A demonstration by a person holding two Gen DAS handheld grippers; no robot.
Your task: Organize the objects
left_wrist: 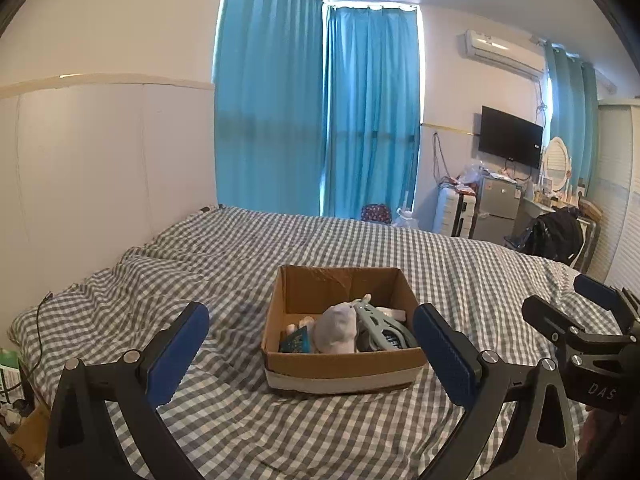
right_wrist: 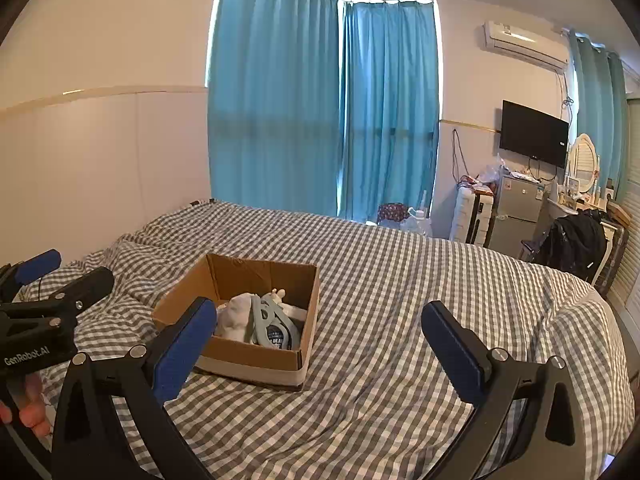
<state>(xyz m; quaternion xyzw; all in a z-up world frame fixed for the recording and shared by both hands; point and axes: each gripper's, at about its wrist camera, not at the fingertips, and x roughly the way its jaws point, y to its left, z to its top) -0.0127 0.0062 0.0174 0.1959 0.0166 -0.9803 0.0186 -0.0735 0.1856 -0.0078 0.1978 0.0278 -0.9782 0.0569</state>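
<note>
An open cardboard box (left_wrist: 344, 364) sits on the checked bed (left_wrist: 248, 420); it also shows in the right wrist view (right_wrist: 256, 356). Inside lie a grey plush toy (left_wrist: 337, 330), a light blue clip-like object (left_wrist: 380, 326) and a small teal packet (left_wrist: 295, 342). My left gripper (left_wrist: 316, 344) is open and empty, held in front of the box with the box between its blue pads. My right gripper (right_wrist: 320, 340) is open and empty, to the right of the box above the bedcover. The right gripper also shows at the right edge of the left wrist view (left_wrist: 576, 308).
The bed's grey-white checked cover (right_wrist: 400, 380) spreads around the box. A white wall panel (left_wrist: 100, 160) runs along the left. Blue curtains (left_wrist: 320, 120), a TV (left_wrist: 510, 136), a small fridge (left_wrist: 498, 204) and a chair with a black bag (left_wrist: 556, 236) stand beyond the bed.
</note>
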